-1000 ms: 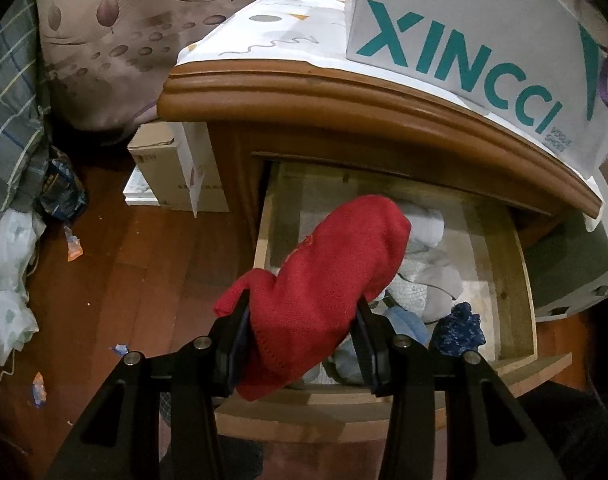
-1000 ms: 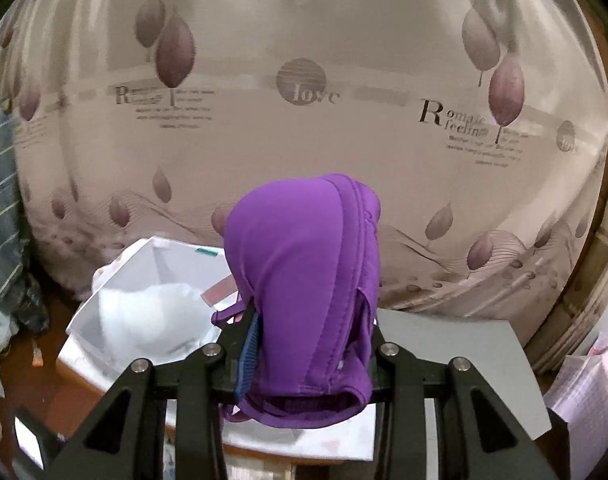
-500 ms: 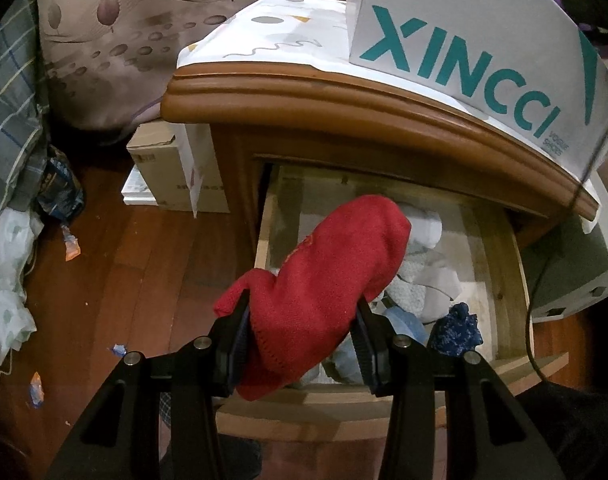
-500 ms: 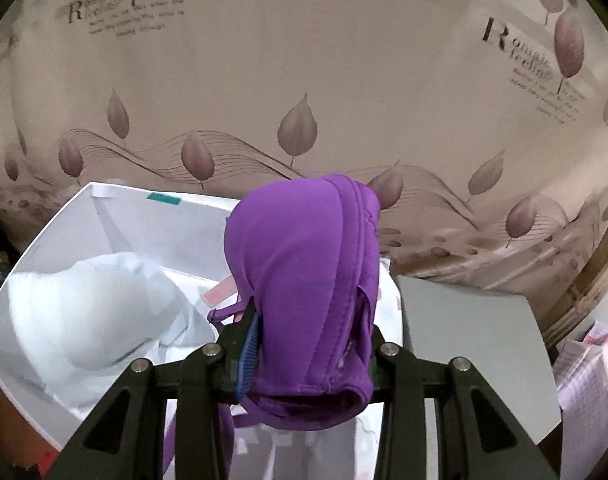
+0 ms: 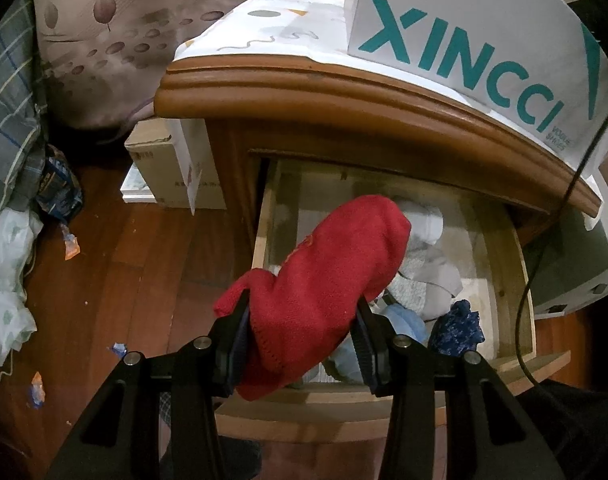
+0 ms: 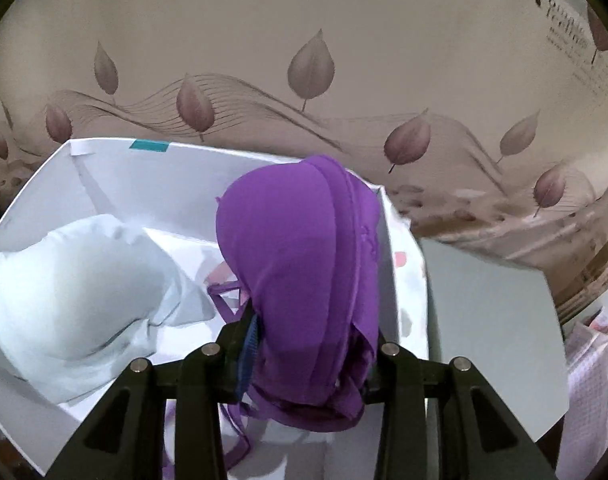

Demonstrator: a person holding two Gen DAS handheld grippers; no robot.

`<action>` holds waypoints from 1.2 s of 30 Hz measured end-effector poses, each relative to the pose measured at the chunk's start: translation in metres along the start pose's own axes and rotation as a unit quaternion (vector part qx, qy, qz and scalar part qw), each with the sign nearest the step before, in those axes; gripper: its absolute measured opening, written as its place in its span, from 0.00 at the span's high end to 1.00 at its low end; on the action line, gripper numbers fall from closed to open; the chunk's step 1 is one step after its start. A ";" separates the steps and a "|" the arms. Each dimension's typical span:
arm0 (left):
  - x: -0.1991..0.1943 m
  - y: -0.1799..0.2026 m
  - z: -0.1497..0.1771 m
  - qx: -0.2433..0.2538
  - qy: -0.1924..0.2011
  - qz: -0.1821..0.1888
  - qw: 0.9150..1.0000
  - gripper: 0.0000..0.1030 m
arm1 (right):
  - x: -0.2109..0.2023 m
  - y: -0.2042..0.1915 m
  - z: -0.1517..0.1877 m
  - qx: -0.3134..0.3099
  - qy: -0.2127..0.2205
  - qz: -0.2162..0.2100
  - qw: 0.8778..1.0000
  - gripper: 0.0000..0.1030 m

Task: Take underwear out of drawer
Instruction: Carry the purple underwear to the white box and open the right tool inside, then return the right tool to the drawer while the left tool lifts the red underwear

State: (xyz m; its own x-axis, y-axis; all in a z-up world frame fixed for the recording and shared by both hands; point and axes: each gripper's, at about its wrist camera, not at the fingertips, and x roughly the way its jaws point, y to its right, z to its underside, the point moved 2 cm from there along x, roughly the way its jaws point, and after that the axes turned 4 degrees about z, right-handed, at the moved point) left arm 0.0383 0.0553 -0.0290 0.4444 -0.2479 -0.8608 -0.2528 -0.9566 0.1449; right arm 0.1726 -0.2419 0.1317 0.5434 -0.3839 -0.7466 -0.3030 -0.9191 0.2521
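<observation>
Flanking the open drawer (image 5: 504,264): cardboard box (image 5: 175,164), lettered white box (image 5: 464,36).

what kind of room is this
Most likely a bedroom: a wooden nightstand with its drawer open and full of socks and underwear, leaf-print fabric reading "Romantic feeling", and plaid bedding at the left.

The red underwear (image 5: 328,284) is soft and knitted. It is pinched at both sides and sticks up above the open wooden drawer (image 5: 508,280). More small clothes, white, grey, light blue and dark blue, lie in a heap inside the drawer. The purple underwear (image 6: 304,276) is smooth and folded, held up over a white box (image 6: 115,176).
</observation>
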 end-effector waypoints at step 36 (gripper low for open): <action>0.002 0.007 0.003 0.007 0.007 -0.016 1.000 0.60 | -0.115 0.039 0.202 -0.018 0.114 -0.069 0.991 0.24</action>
State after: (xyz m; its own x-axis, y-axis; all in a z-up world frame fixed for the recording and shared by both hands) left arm 0.0349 0.0489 -0.0309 0.4649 -0.2196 -0.8577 -0.2507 -0.9618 0.1103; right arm -0.0601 -0.2156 0.1027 0.7417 -0.2613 -0.6177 -0.1879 -0.9651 0.1827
